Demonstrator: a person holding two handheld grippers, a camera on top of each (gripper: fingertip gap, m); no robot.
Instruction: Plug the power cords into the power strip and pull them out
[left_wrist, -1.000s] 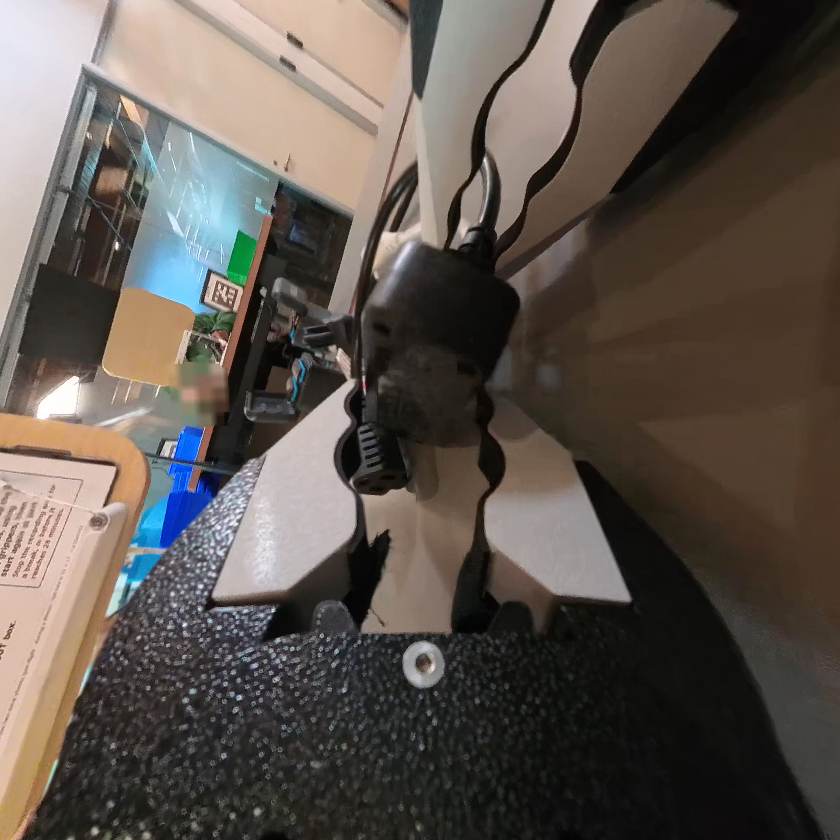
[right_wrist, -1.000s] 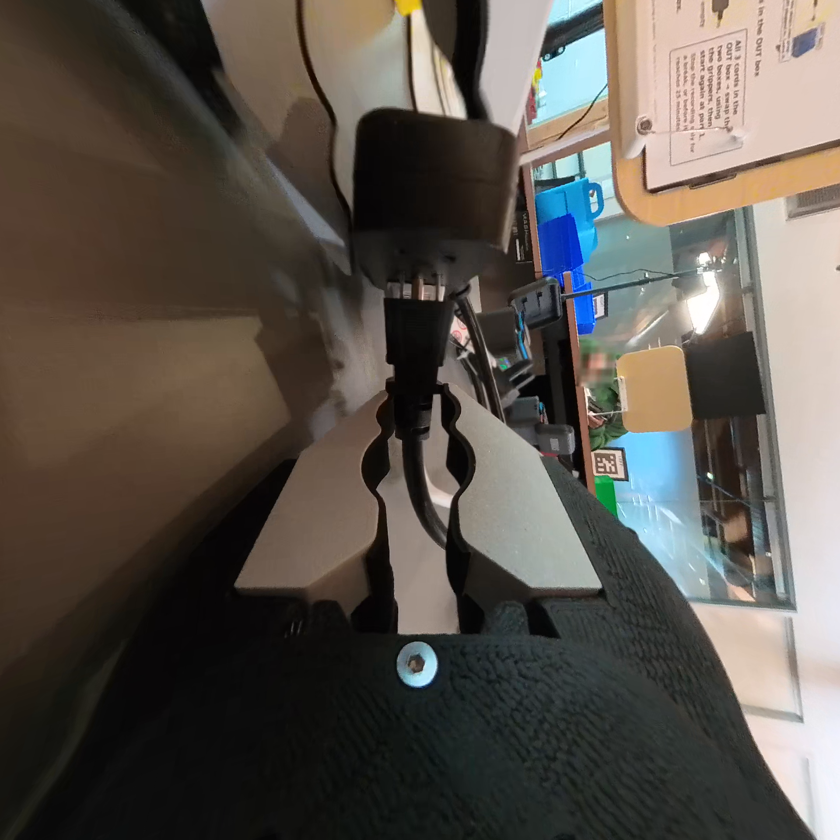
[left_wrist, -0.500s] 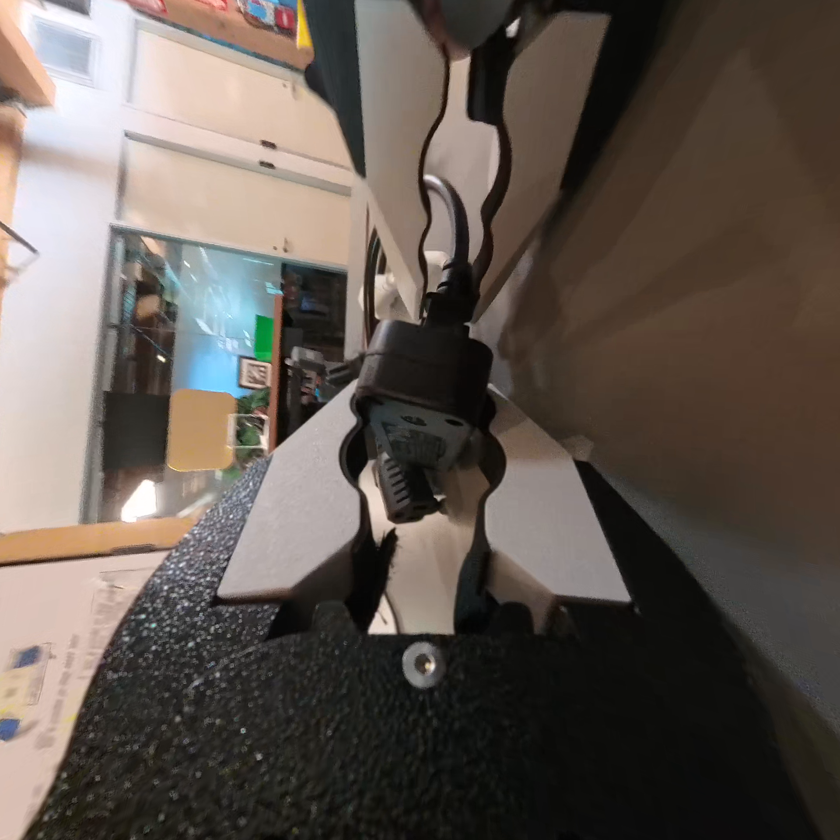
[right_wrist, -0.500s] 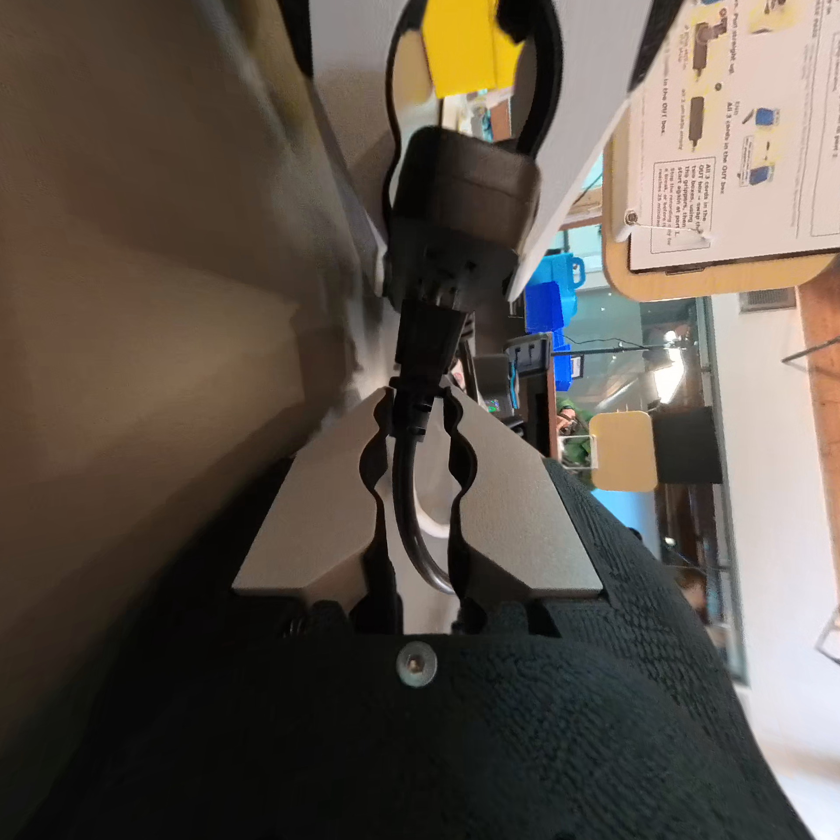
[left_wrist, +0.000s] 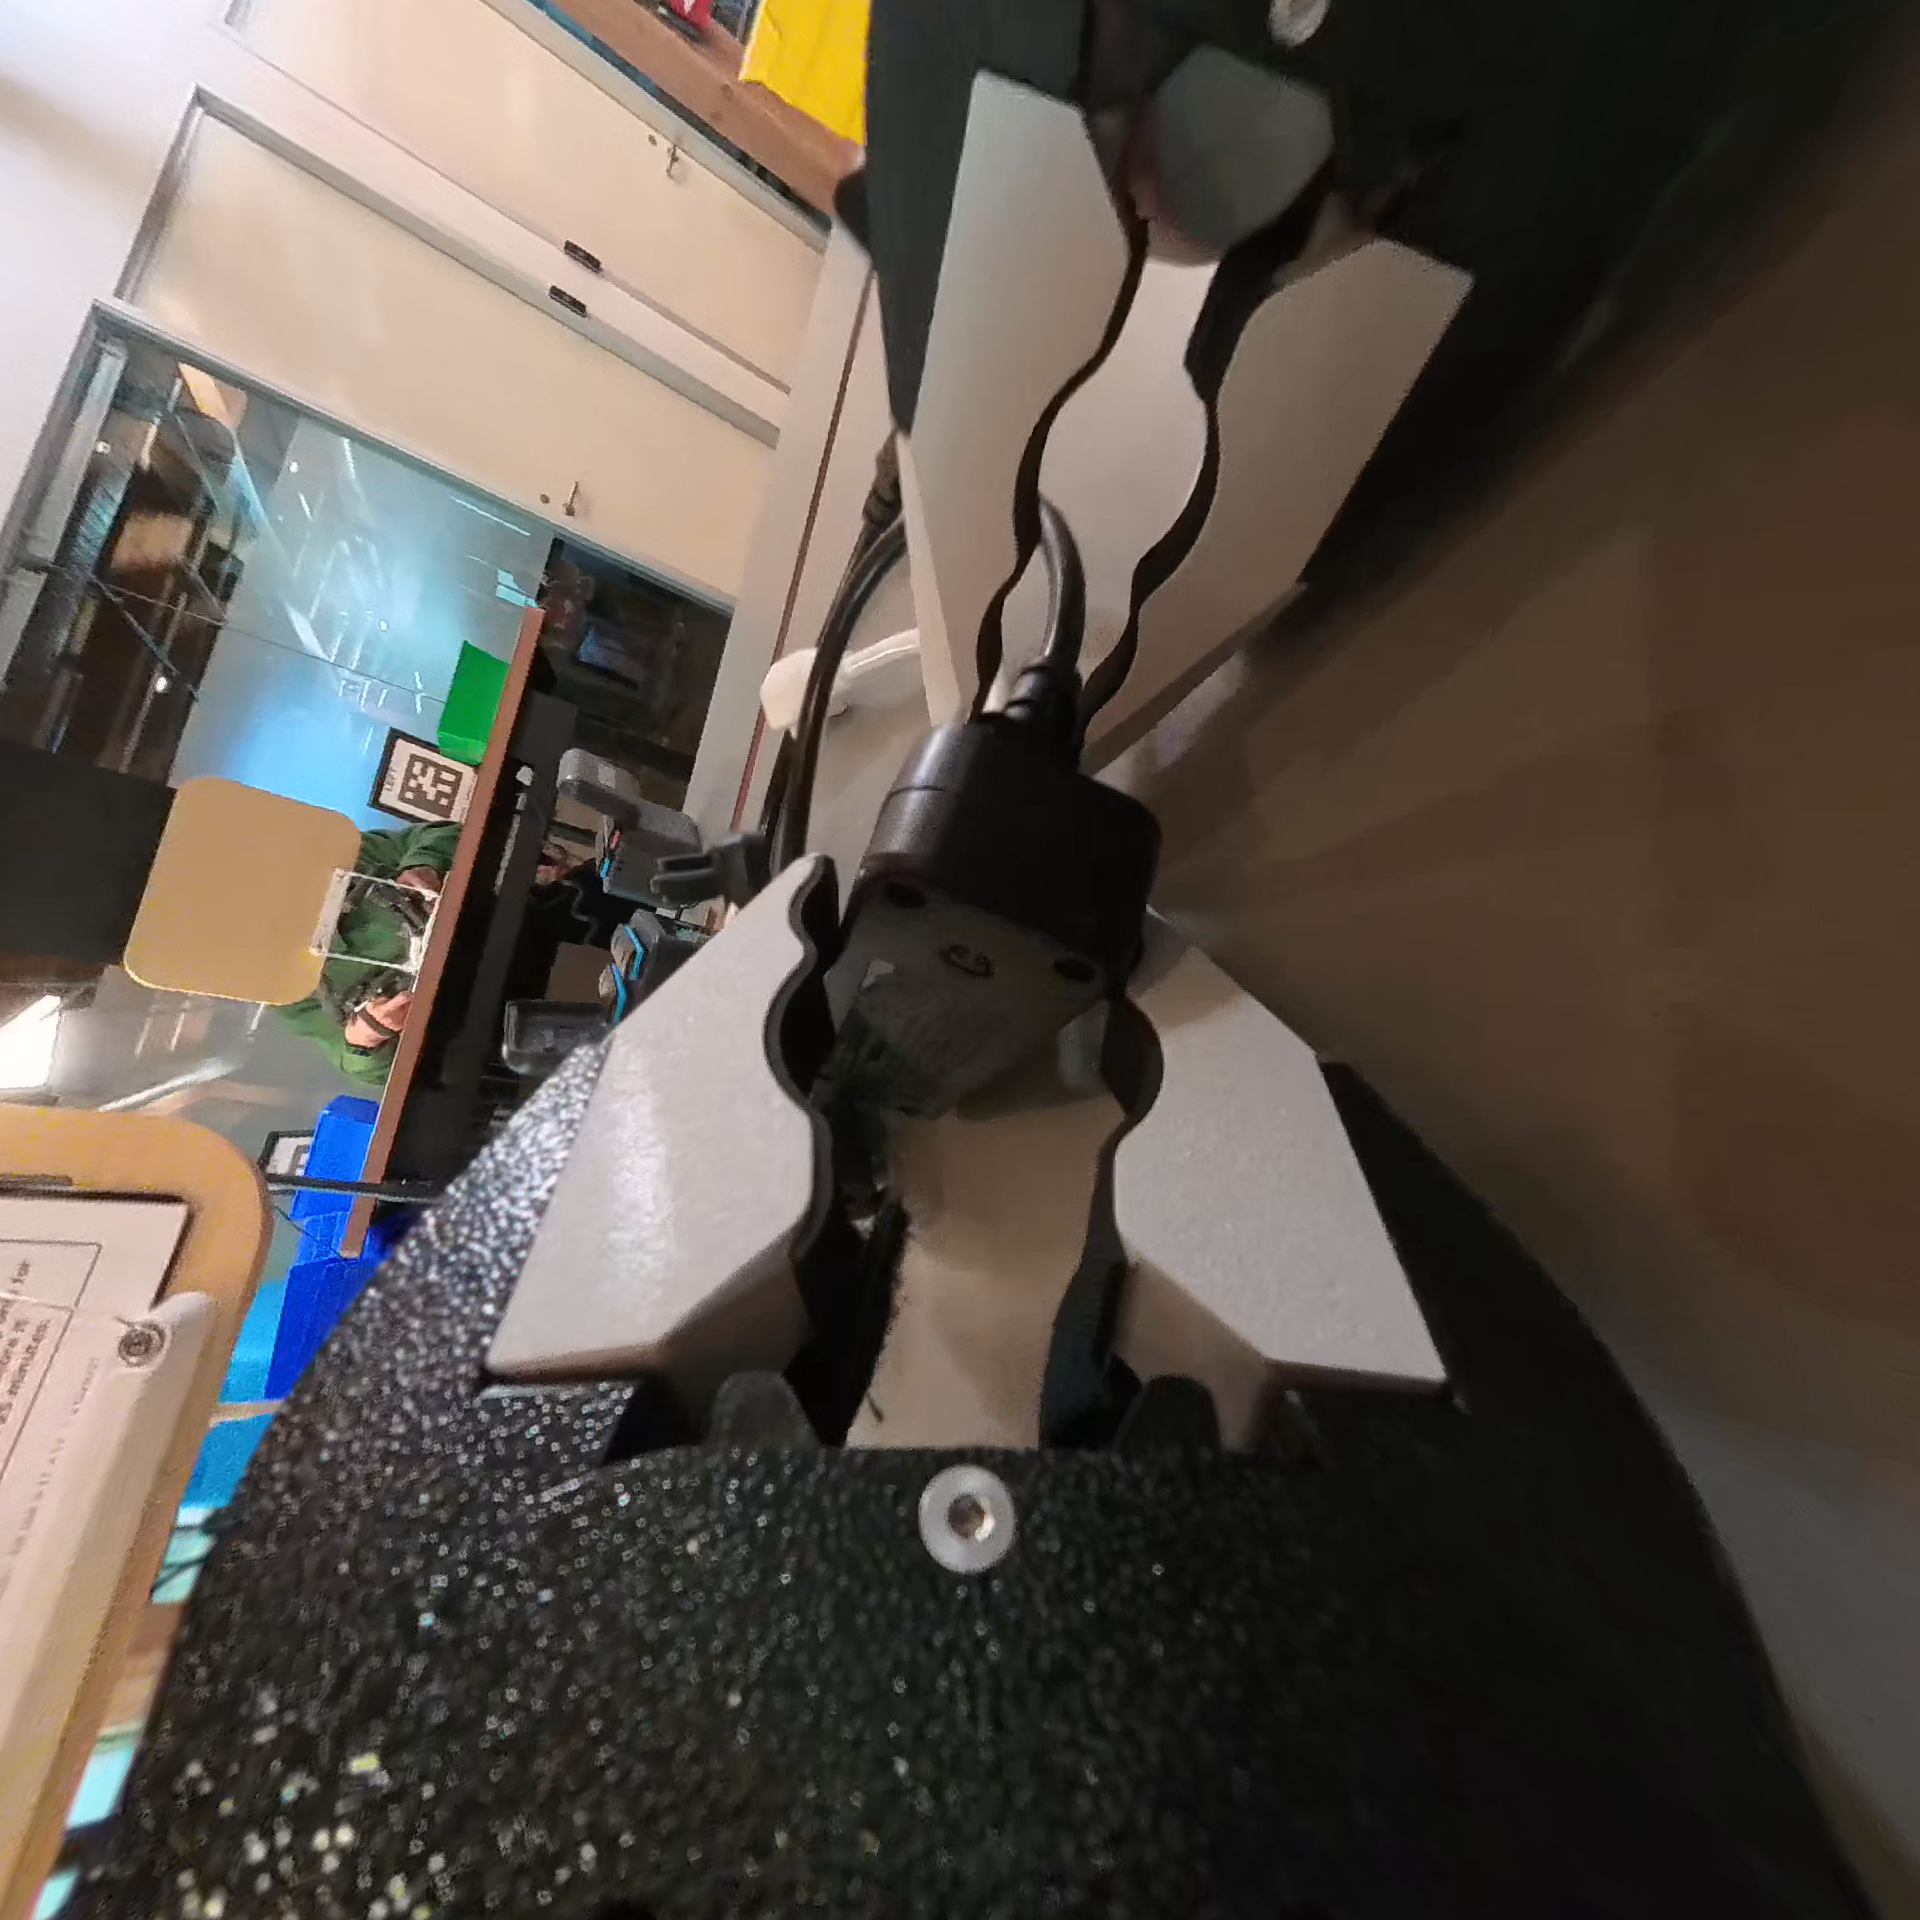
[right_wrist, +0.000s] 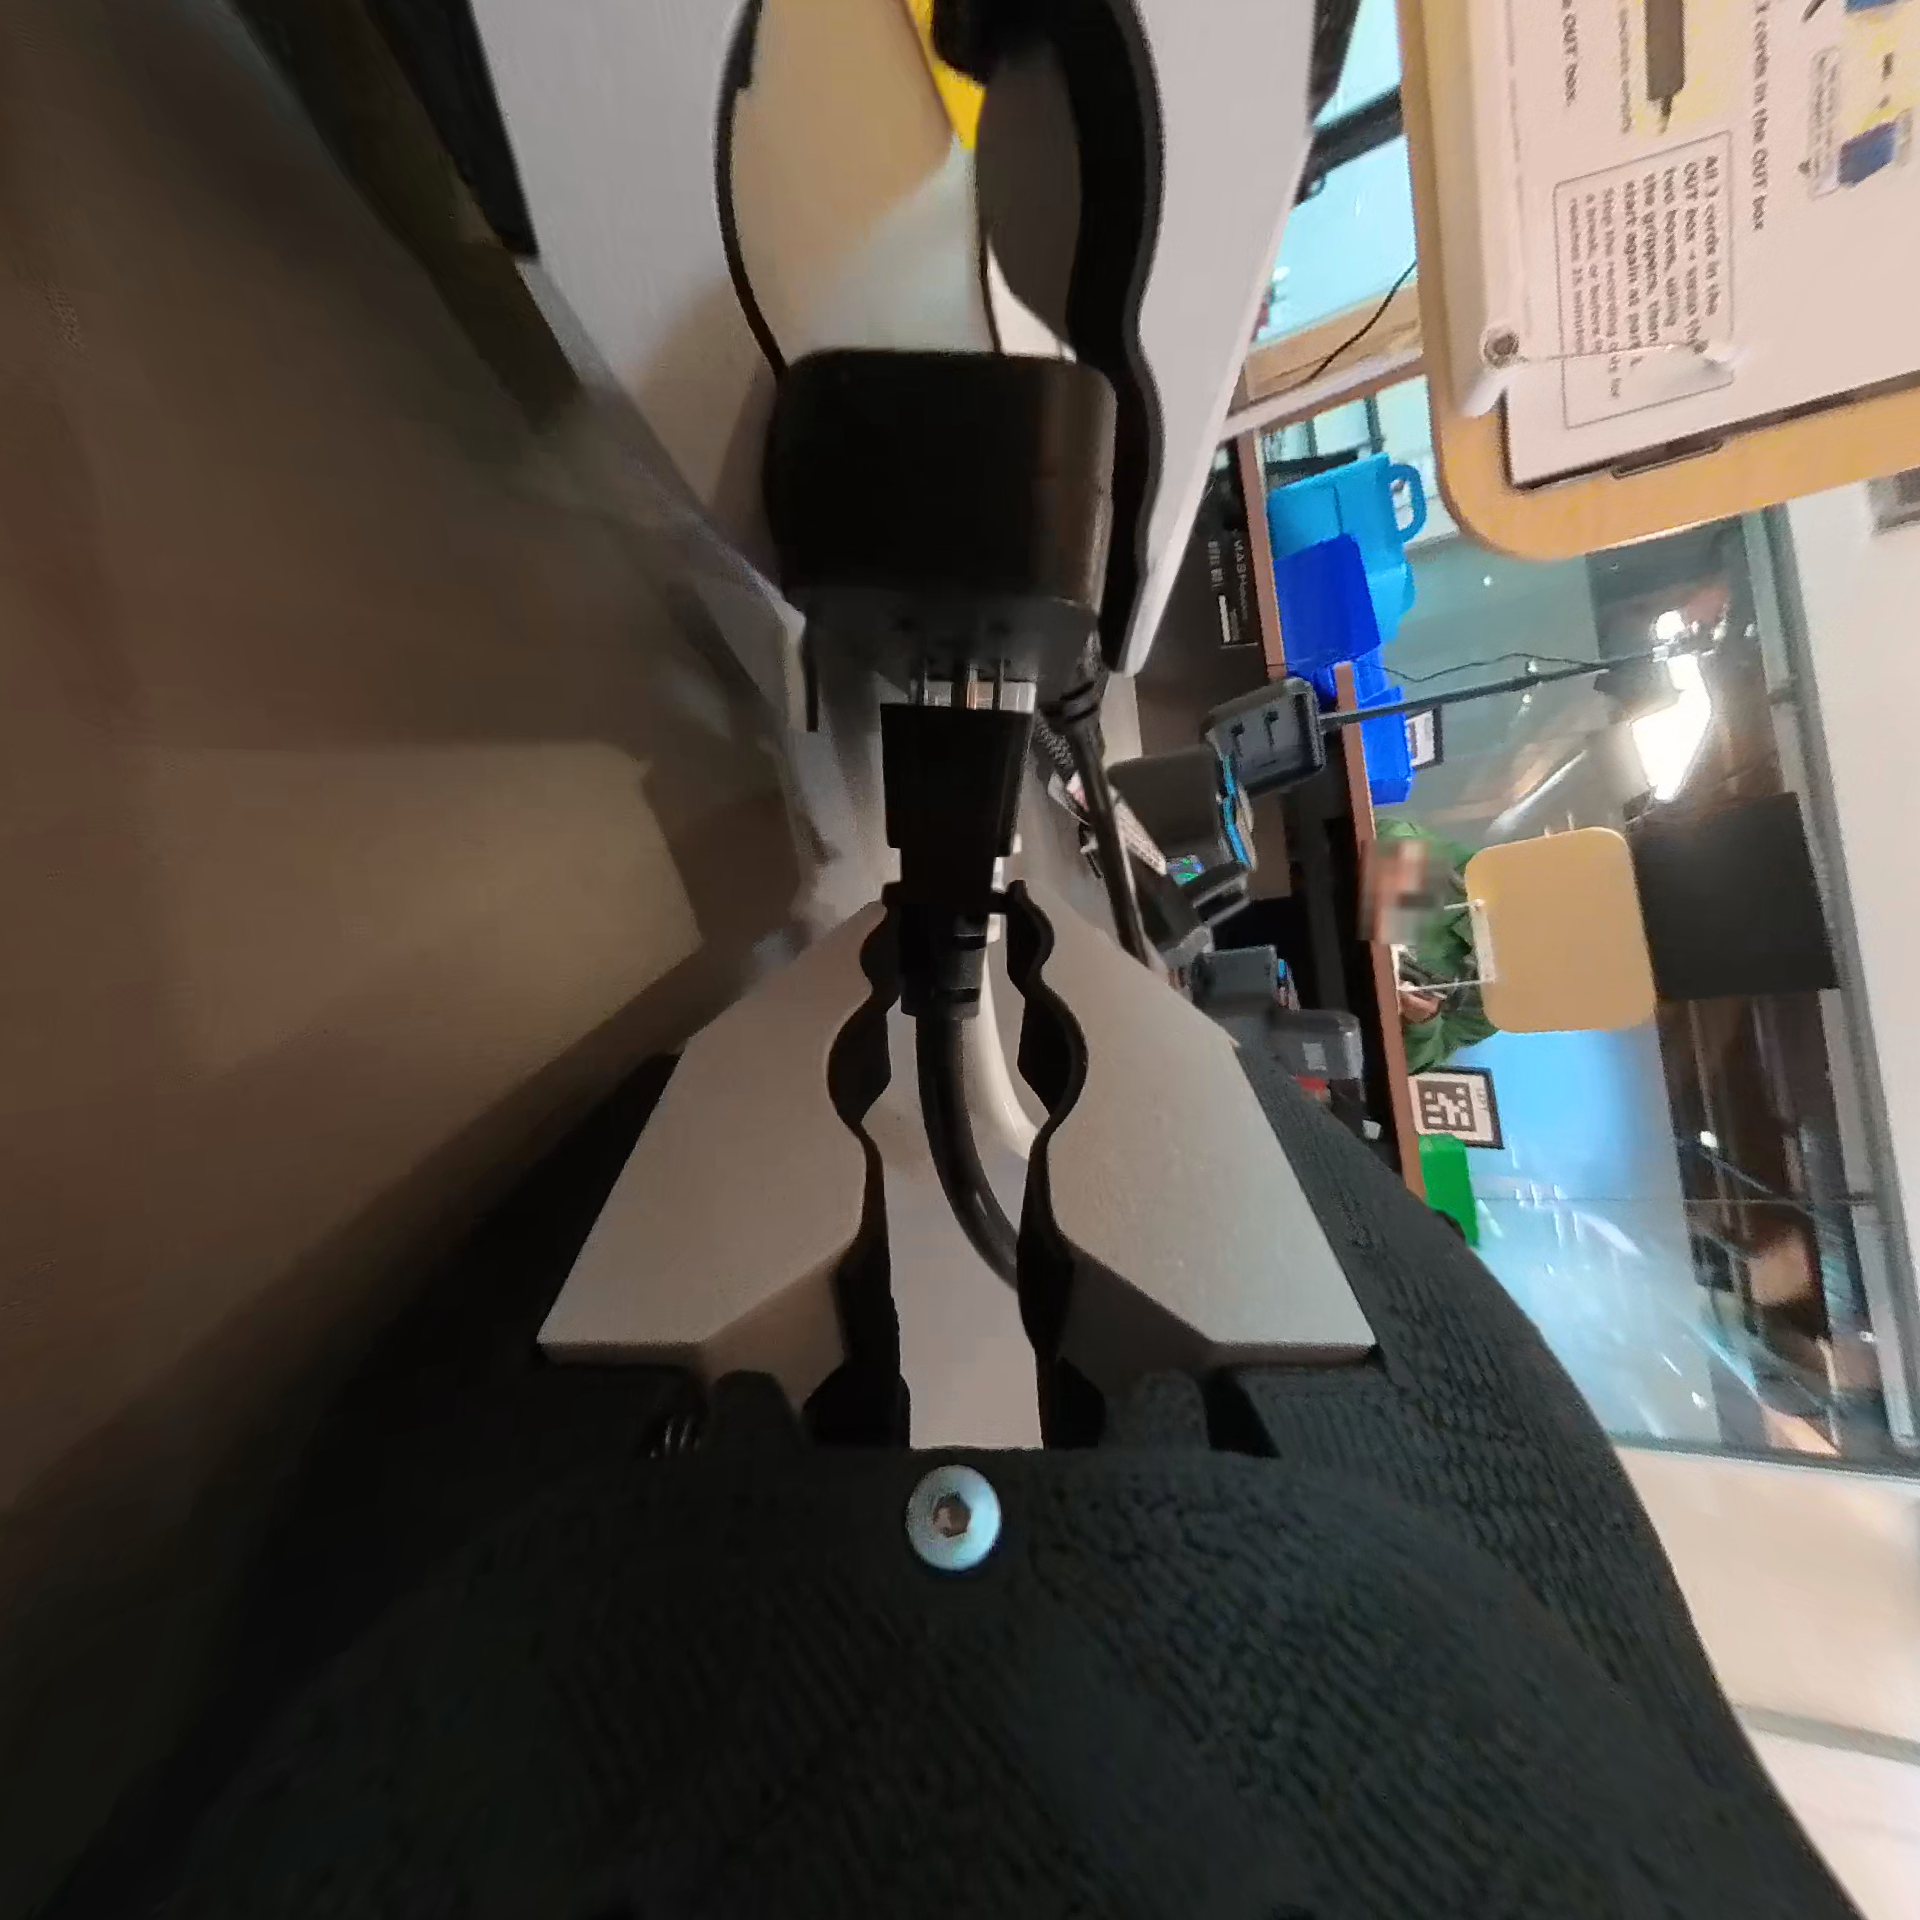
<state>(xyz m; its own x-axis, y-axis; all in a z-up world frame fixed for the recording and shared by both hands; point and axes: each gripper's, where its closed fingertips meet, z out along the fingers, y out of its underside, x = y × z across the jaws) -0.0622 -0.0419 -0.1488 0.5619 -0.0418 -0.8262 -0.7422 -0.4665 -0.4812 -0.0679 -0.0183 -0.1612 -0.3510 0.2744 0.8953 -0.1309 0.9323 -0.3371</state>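
Gripping a black socket block (left_wrist: 997, 894) between its grey fingers (left_wrist: 707, 1132), the left tool (left_wrist: 971, 997) is clamped on that block, which counts as the power strip end of the job; half a second ago the block sat a little farther out from the fingertips, now it is drawn in closer. Facing it, the right tool (right_wrist: 945, 935) is closed tight on the neck of a black plug (right_wrist: 951, 790), its cord (right_wrist: 961, 1153) running back between the fingers. Half a second ago the plug was seated flush in the block; now bare metal prongs (right_wrist: 971, 688) show between plug and block, so I judge the pull-out is under way and not quite finished. Only the right wrist view shows those prongs and the gap. The left wrist view looks at the block's opposite face, where the plug is hidden, and gives instead a second cord (left_wrist: 1060, 613) leaving the block toward the other tool beyond. Farther off, both views catch a glass partition (left_wrist: 312, 582), blue bins (right_wrist: 1340, 582) and a wooden-edged instruction board (right_wrist: 1662, 260).
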